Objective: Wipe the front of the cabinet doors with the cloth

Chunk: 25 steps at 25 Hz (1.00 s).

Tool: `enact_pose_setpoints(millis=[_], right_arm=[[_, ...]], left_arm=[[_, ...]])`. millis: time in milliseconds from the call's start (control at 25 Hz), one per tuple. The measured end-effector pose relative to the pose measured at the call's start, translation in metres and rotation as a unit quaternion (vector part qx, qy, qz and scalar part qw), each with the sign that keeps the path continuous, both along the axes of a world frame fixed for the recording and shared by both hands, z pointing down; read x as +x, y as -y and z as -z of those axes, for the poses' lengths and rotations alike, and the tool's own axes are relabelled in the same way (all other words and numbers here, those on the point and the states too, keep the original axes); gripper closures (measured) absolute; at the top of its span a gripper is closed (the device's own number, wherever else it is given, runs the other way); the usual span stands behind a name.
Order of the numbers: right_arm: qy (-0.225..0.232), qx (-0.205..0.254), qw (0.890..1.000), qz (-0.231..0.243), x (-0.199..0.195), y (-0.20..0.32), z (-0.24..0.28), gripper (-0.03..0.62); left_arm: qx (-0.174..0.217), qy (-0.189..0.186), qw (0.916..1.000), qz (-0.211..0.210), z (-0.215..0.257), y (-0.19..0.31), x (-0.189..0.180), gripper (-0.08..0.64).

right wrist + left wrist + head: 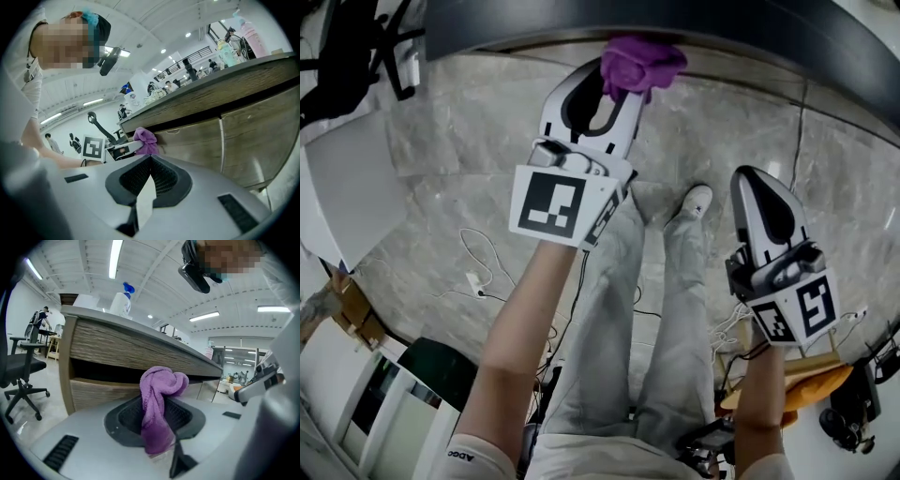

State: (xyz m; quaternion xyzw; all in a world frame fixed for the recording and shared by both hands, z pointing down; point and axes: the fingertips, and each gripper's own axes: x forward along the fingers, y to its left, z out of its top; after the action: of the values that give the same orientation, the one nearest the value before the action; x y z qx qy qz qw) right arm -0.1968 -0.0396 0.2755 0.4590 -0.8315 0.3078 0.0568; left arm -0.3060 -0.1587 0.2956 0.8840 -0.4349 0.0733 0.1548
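Observation:
The purple cloth (642, 64) is bunched between the jaws of my left gripper (614, 94), which is shut on it. It is held up against the wood-grain cabinet front (103, 392), just below the dark gap under the countertop (140, 331). In the left gripper view the cloth (159, 399) hangs down over the jaws. My right gripper (759, 183) hangs lower and to the right, shut with nothing in it, away from the cabinet doors (253, 136). The right gripper view shows the cloth (146, 139) touching the door's upper edge.
A spray bottle (123, 298) stands on the countertop, and more bottles (234, 42) stand further along it. An office chair (18, 366) is on the floor to the left. Cables (478, 272) lie on the marble floor beside the person's legs and shoe (694, 202).

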Motion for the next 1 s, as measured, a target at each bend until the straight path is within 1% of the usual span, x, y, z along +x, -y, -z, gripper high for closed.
enact_pose_setpoints(millis=[160, 360, 480, 680, 760, 840, 920, 1000], right_arm=[[0.005, 0.009, 1.0, 0.019, -0.04, 0.016, 0.005, 0.565], [0.009, 0.014, 0.999, 0.034, -0.067, 0.02, 0.013, 0.565], [0.011, 0.009, 0.999, 0.044, -0.061, 0.016, 0.006, 0.565], [0.016, 0.007, 0.998, 0.054, -0.026, 0.005, -0.004, 0.565], [0.017, 0.009, 0.998, 0.06, -0.006, 0.001, -0.004, 0.565], [0.016, 0.005, 0.998, 0.062, 0.021, -0.005, -0.004, 0.565], [0.017, -0.001, 0.998, 0.062, 0.051, -0.014, -0.001, 0.565], [0.019, -0.005, 0.998, 0.065, 0.077, -0.021, -0.001, 0.565]], left_arm=[[-0.001, 0.014, 0.9997, 0.021, 0.001, 0.008, -0.053, 0.446], [0.005, 0.033, 0.9986, 0.042, 0.004, 0.011, -0.092, 0.446], [0.008, 0.035, 0.9969, 0.07, 0.004, 0.011, -0.099, 0.446], [0.007, 0.052, 0.9919, 0.116, -0.002, 0.008, -0.101, 0.447], [0.004, 0.051, 0.9882, 0.144, 0.001, 0.002, -0.097, 0.448], [0.008, 0.048, 0.9865, 0.156, 0.005, -0.007, -0.077, 0.448], [0.014, 0.041, 0.9873, 0.153, 0.008, -0.017, -0.041, 0.448], [0.014, 0.028, 0.9895, 0.141, 0.003, -0.024, 0.004, 0.448]])
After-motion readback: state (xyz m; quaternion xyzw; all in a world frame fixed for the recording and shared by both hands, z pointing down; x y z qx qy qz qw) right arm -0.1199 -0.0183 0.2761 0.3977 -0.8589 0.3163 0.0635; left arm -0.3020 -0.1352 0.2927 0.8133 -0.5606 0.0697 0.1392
